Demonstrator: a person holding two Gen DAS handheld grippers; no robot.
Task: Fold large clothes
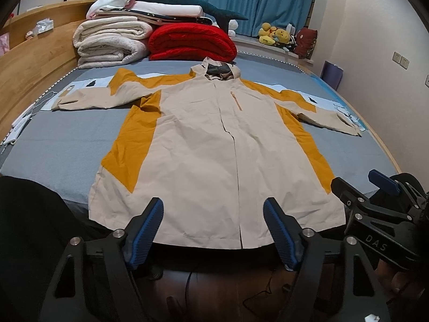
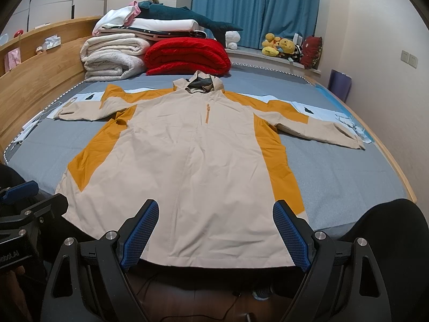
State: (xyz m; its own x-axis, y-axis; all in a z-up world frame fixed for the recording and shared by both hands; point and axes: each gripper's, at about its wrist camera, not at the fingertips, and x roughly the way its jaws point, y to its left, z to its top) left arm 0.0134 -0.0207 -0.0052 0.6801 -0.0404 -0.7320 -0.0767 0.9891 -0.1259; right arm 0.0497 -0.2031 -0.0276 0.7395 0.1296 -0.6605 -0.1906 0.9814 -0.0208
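Jaws on both grippers released, empty; jacket (image 1: pixel 214 145) flat on bed (image 1: pixel 67 139).

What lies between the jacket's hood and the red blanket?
Nothing: the hood reaches right up to the red blanket; no bare sheet shows between them in either wrist view.

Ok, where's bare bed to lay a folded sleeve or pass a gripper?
Bare sheet lies either side of the jacket body, below each spread sleeve. Crowded: the head end, with white blankets and red quilt.
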